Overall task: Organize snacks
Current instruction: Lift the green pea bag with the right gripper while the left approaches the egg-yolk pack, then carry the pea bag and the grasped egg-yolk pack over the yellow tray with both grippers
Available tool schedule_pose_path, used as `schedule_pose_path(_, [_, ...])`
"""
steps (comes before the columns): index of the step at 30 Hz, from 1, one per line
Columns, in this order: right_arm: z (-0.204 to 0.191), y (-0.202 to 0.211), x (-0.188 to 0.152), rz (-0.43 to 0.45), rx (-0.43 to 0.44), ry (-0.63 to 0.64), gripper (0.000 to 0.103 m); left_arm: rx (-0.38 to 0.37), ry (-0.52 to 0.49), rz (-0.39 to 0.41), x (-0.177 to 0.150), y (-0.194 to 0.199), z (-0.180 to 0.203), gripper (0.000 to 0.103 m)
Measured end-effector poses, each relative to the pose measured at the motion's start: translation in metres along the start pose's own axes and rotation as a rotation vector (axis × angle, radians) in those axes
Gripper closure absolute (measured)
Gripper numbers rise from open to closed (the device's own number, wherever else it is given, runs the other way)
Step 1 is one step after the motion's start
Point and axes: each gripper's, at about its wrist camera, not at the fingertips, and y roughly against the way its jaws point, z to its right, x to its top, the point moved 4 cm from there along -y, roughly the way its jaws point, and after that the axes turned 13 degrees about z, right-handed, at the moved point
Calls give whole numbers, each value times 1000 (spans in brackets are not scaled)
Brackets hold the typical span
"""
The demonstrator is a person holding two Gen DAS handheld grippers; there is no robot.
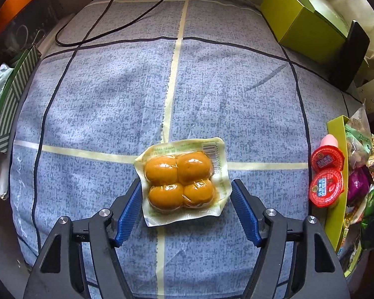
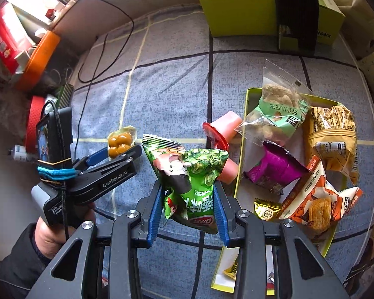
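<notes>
left gripper point(image 1: 185, 204) jaws apart, straddling egg packet point(image 1: 183, 182), ready for pickup. right gripper point(image 2: 187, 206) clamped on green snack bag point(image 2: 190, 174); yellow tray point(image 2: 241, 149) at 3 o'clock, judged its destination.

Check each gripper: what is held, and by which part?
Right gripper holds the green snack bag by its lower half. Left gripper is open around the egg pack, not gripping.
</notes>
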Motion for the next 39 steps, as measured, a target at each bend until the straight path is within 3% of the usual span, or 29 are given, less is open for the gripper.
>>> schedule_pose_path(13, [3,14,-20,12,1,16,68,-68,-41,51,-7,55,6,32])
schedule_pose_path(20, [8,26,-31,28,9,5,68,-130,-101,51,-7,70,34,32])
schedule_pose_path(39, [51,61,-58,73,9,-80,67,-212,-226,65,-15,111,104,32])
